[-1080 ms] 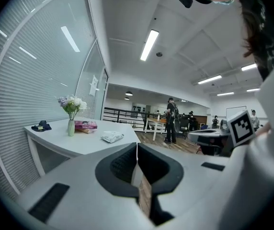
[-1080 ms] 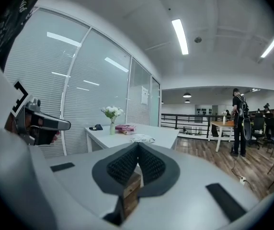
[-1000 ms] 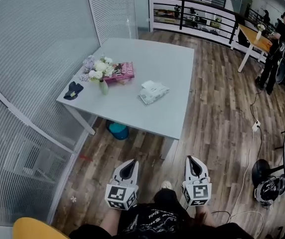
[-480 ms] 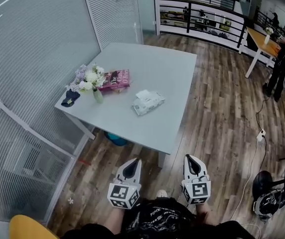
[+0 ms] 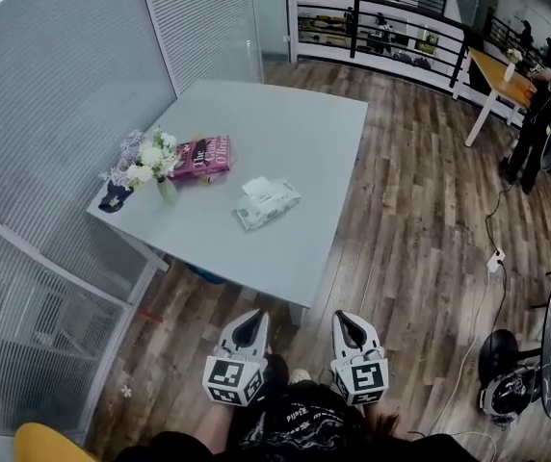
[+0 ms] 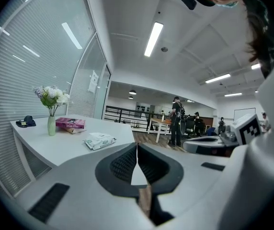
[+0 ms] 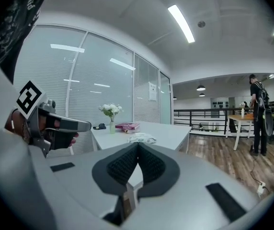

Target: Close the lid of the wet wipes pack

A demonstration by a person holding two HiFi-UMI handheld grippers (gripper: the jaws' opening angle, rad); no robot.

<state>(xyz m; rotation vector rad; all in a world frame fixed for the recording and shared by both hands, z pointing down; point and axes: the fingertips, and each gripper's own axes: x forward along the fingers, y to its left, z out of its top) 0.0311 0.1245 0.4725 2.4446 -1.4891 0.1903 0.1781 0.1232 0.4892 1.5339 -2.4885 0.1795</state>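
Note:
The wet wipes pack [image 5: 267, 203] is white and lies near the middle of a pale grey table [image 5: 295, 133], its lid flap raised. It also shows small in the left gripper view, wipes pack [image 6: 99, 140], and in the right gripper view, wipes pack [image 7: 141, 138]. Both grippers hang low, well short of the table's near edge. My left gripper [image 5: 249, 321] is shut with nothing in it, its tips meeting in its own view, left gripper [image 6: 137, 146]. My right gripper [image 5: 347, 321] is shut and empty too, right gripper [image 7: 138, 145].
A vase of flowers [image 5: 148, 166], a pink book [image 5: 201, 157] and a dark small object [image 5: 114, 197] sit at the table's left side. Glass walls with blinds stand left. A person [image 5: 537, 94] stands far right by an orange desk [image 5: 497, 75]. Cables [image 5: 483, 258] run over the wood floor.
The view has shifted: the table and pack sit lower and further left in the head view. The right gripper has drawn in closer to the left one. Both stay shut.

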